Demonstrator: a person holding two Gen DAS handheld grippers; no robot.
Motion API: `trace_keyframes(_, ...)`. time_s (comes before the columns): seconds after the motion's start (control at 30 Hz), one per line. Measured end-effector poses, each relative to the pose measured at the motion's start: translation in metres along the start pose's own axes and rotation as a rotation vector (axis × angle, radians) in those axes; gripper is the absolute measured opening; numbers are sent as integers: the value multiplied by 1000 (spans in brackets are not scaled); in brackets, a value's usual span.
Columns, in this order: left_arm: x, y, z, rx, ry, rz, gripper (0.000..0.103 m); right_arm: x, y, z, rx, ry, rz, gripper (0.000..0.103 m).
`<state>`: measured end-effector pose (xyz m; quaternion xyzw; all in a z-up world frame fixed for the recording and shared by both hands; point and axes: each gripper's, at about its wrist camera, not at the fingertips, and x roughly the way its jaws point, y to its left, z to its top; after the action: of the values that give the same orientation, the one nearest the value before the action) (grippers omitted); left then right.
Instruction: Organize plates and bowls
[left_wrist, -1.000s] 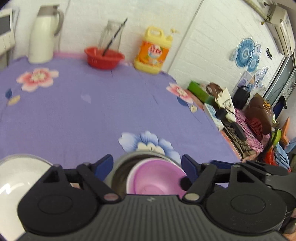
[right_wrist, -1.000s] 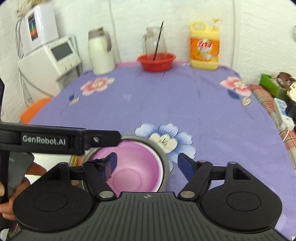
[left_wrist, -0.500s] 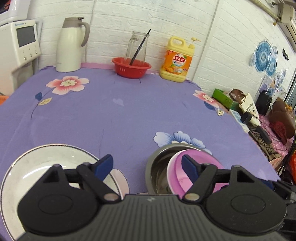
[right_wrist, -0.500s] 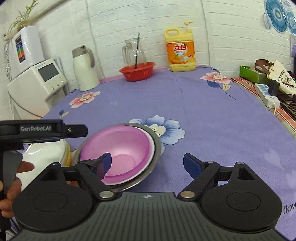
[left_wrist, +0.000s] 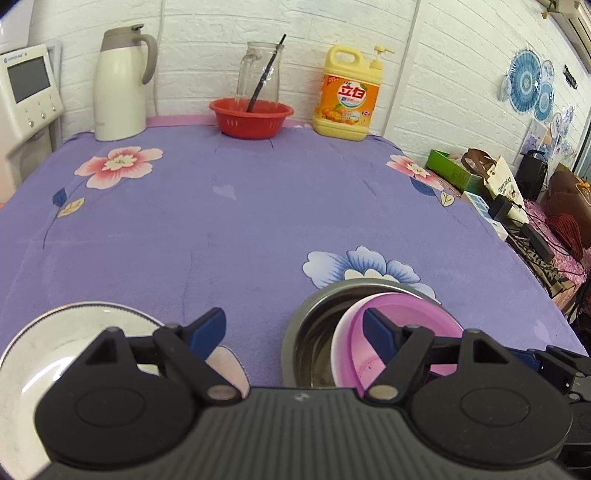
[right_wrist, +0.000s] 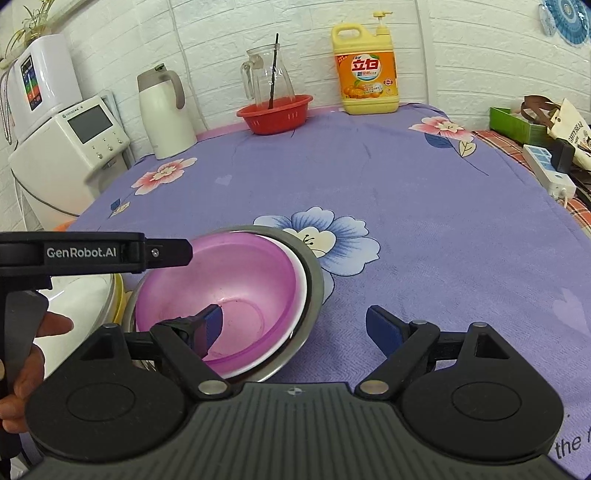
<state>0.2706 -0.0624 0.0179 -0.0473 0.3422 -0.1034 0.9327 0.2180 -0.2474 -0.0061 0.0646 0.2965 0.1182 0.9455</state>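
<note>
A pink plastic bowl (right_wrist: 236, 295) sits tilted inside a steel bowl (right_wrist: 316, 273) on the purple flowered cloth; both show in the left wrist view, pink (left_wrist: 410, 314) in steel (left_wrist: 317, 332). A white plate (left_wrist: 48, 343) lies at the near left, with a yellow rim under it in the right wrist view (right_wrist: 117, 291). My left gripper (left_wrist: 293, 328) is open and empty, between plate and bowls. My right gripper (right_wrist: 293, 325) is open and empty; its left finger (right_wrist: 208, 325) hangs over the pink bowl's inside.
At the table's back stand a white thermos (left_wrist: 118, 81), a red basket (left_wrist: 251, 116) with a glass jug, and a yellow detergent bottle (left_wrist: 349, 96). A white appliance (right_wrist: 70, 147) is at the left. A cluttered side table (left_wrist: 517, 206) borders the right edge.
Both grippers have pulled back and up from the bowls. The left gripper swung left, bringing the white plate into view. The pink bowl stays in the steel bowl.
</note>
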Motion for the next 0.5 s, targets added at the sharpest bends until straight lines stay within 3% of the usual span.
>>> trace_keyframes(0.27,18,-3,6,96,78,-78,76,13,-2,-1,29,30,6,103)
trace_keyframes(0.5,28,-5,3,177,77,-112,76,16,-2,-4,43,11,-10,103)
